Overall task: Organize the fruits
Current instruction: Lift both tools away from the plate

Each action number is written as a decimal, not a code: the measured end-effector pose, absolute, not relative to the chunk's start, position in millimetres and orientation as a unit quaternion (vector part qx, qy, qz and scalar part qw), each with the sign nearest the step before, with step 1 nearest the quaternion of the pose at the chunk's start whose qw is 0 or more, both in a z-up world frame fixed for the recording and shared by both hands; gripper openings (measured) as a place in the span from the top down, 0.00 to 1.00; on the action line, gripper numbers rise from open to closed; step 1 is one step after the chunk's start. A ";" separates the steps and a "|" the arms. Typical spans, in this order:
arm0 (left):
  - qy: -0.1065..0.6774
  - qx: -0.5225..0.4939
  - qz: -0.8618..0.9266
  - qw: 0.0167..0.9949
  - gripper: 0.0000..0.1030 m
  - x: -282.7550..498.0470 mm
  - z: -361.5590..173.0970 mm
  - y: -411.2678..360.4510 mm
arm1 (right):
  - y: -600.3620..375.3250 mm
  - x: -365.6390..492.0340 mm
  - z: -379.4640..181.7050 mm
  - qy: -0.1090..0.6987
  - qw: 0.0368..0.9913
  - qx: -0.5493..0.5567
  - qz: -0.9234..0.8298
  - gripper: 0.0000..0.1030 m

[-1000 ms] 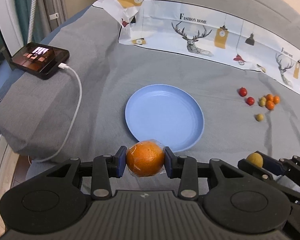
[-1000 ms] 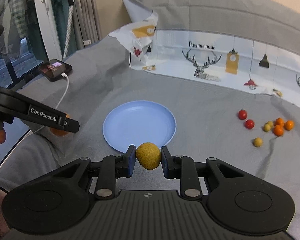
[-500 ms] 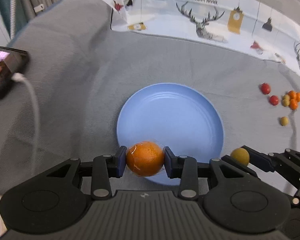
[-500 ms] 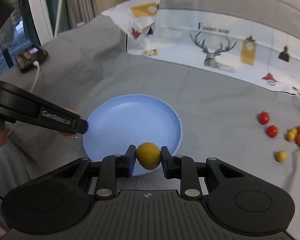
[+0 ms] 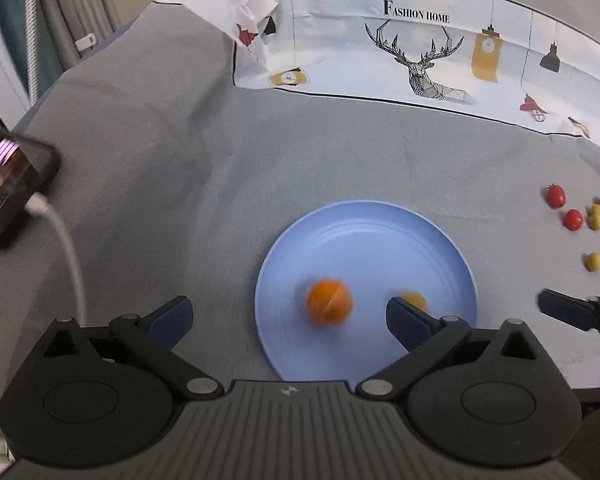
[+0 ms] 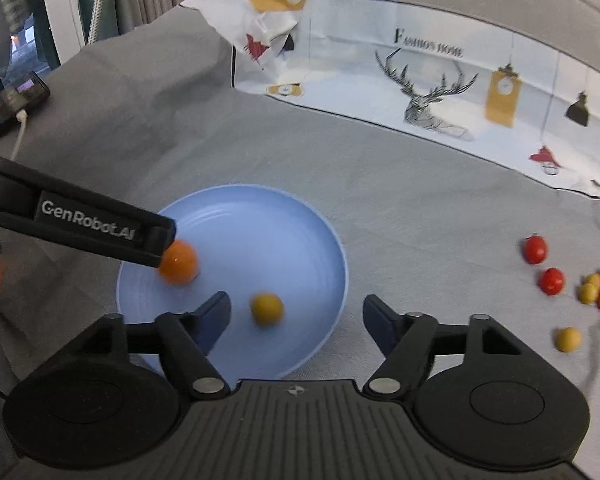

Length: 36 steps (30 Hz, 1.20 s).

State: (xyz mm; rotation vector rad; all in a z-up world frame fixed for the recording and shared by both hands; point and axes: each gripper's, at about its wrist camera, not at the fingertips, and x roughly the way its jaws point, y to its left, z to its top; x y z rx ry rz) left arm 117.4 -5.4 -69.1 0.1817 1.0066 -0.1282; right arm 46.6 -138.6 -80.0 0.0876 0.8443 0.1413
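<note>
A blue plate (image 5: 380, 224) lies on the grey cloth; it also shows in the right wrist view (image 6: 260, 208). An orange (image 5: 329, 307) and a small yellow-green fruit (image 5: 414, 300) lie on the plate, both blurred; they also show in the right wrist view, the orange (image 6: 179, 262) and the yellow fruit (image 6: 267, 309). My left gripper (image 5: 288, 322) is open and empty over the plate's near edge. My right gripper (image 6: 296, 322) is open and empty over the plate's near right edge. Red, orange and yellow cherry tomatoes (image 6: 572, 280) lie to the right.
A phone (image 5: 8, 188) on a white charging cable (image 5: 70, 256) lies at the left. A printed deer-pattern sheet (image 5: 420, 52) covers the back, crumpled at its left end. The left gripper's finger (image 6: 80, 224) reaches over the plate in the right wrist view.
Both grippers have opened and let go of their fruits. The orange and the yellow fruit now lie on the plate. Both grippers moved forward over the plate.
</note>
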 end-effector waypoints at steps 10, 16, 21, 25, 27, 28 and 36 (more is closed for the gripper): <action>0.444 0.092 -0.061 0.889 0.00 21.5 -25.8 9.2 | -128.2 -51.2 -32.6 0.393 0.918 0.043 0.033 0.07; 0.441 0.064 -0.069 0.892 0.00 -19.0 -11.1 13.7 | -123.1 -91.1 -10.8 0.357 0.933 0.036 0.022 0.04; 0.415 0.066 -0.066 0.905 0.00 -48.1 3.9 19.3 | -124.3 -116.5 0.6 0.334 0.942 0.037 0.013 0.04; 0.406 0.063 -0.069 0.909 0.00 -66.0 12.3 21.9 | -124.8 -135.6 9.8 0.312 0.949 0.036 0.007 0.03; 0.401 0.064 -0.073 0.911 0.00 -71.4 15.4 21.5 | -124.2 -143.3 14.4 0.302 0.953 0.034 0.005 0.02; 0.397 0.064 -0.073 0.913 0.00 -74.7 18.1 21.6 | -124.1 -146.6 16.4 0.297 0.954 0.033 0.005 0.02; 0.380 0.060 -0.069 0.921 0.00 -85.6 28.4 25.8 | -118.9 -161.1 25.4 0.278 0.960 0.023 0.007 0.01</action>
